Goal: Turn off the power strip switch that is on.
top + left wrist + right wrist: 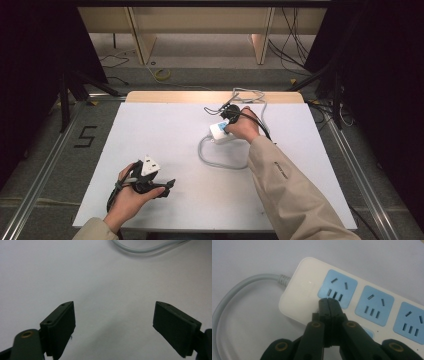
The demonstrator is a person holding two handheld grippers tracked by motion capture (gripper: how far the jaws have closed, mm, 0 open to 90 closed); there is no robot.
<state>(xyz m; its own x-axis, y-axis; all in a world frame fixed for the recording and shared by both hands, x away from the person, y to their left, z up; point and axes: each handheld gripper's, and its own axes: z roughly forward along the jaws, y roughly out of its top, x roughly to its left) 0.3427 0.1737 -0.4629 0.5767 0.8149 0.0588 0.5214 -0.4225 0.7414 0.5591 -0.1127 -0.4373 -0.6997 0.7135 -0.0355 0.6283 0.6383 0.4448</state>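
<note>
My right gripper (329,302) has its jaws pressed together, tips over the power strip (352,297), possibly touching it, at one o'clock on the table (165,130). My left gripper (113,322), at seven o'clock, stands wide apart over bare table, its cable (145,247) beyond.

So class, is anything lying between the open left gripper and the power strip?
Nothing solid. The left gripper faces bare white table; the grey cord curves across farther on, and the power strip sits under the shut right gripper.
</note>
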